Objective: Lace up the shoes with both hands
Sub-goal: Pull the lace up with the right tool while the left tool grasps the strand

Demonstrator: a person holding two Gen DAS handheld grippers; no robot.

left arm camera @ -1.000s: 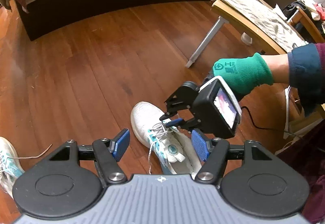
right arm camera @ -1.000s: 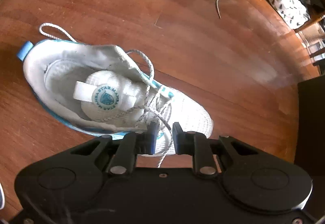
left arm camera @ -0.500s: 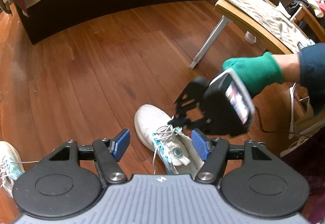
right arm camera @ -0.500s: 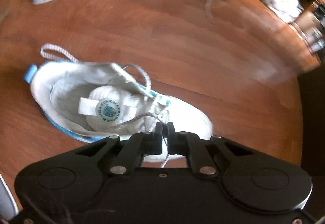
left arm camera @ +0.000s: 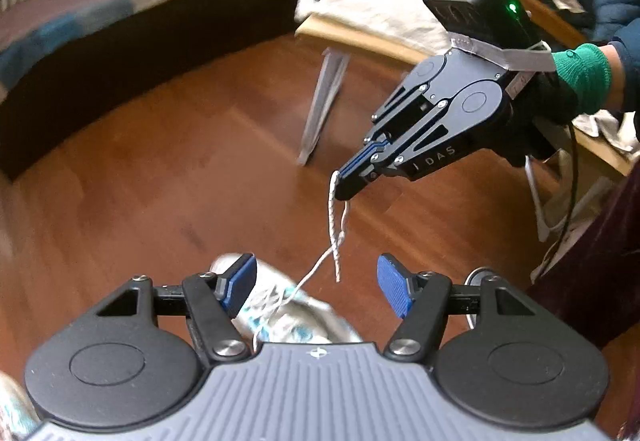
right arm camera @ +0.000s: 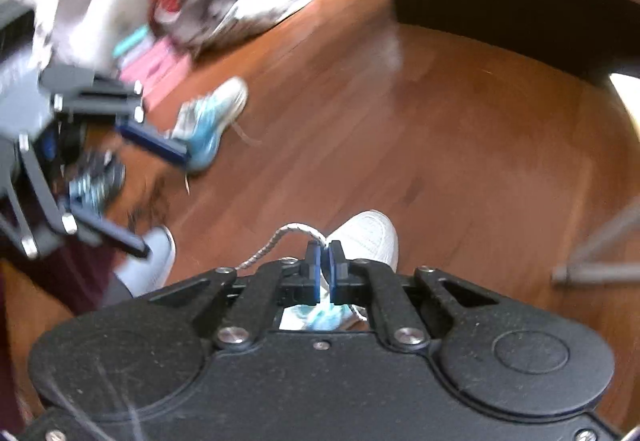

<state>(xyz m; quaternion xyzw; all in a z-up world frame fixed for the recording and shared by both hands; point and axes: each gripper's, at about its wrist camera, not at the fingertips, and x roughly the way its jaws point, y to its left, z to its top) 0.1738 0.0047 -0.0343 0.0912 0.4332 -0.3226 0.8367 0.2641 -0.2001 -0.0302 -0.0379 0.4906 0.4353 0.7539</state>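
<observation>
A white and teal shoe (left arm camera: 288, 311) lies on the wooden floor, partly hidden under my left gripper (left arm camera: 316, 283), which stands open above it with nothing between its blue pads. My right gripper (left arm camera: 340, 185) is raised above the shoe and shut on the white shoelace (left arm camera: 334, 229); the lace hangs from its tips down to the shoe. In the right wrist view the right gripper (right arm camera: 325, 255) pinches the lace (right arm camera: 280, 239) over the shoe's white toe (right arm camera: 370, 235). The left gripper (right arm camera: 160, 201) shows blurred at the left, open.
A second teal shoe (right arm camera: 208, 125) lies further off on the floor, and a grey slipper (right arm camera: 154, 261) near it. A wooden bench with a metal leg (left arm camera: 324, 105) stands behind the right gripper. A dark bed base (left arm camera: 140, 53) runs along the back. A gloved hand (left arm camera: 580, 81) holds the right gripper.
My right gripper closed on the lace at the shoe, then rose and rolled over, drawing the lace up. My left gripper shifted a little over the shoe and stayed open.
</observation>
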